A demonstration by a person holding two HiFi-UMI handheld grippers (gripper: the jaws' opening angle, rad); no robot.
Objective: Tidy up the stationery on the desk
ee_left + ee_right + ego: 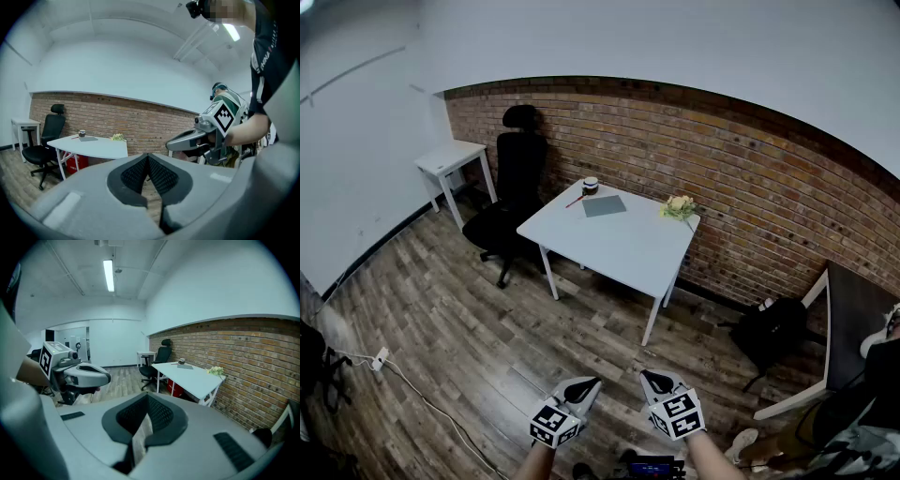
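Observation:
The white desk (623, 248) stands against the brick wall, several steps away from me. On its far side lie a grey notebook (604, 205), a small dark cup (591, 185) and a red pen (575, 201). A bunch of pale flowers (679, 208) rests at its right corner. My left gripper (584, 387) and right gripper (653, 381) are held low over the wooden floor, side by side, both shut and empty. The left gripper view shows the desk (98, 146) far beyond the shut jaws; the right gripper view shows the desk (192, 376) too.
A black office chair (511, 187) stands at the desk's left end, with a small white side table (450, 159) behind it. A black backpack (766, 330) lies by the wall next to a dark-topped desk (853, 314). A power strip (380, 358) and its cable cross the floor at left.

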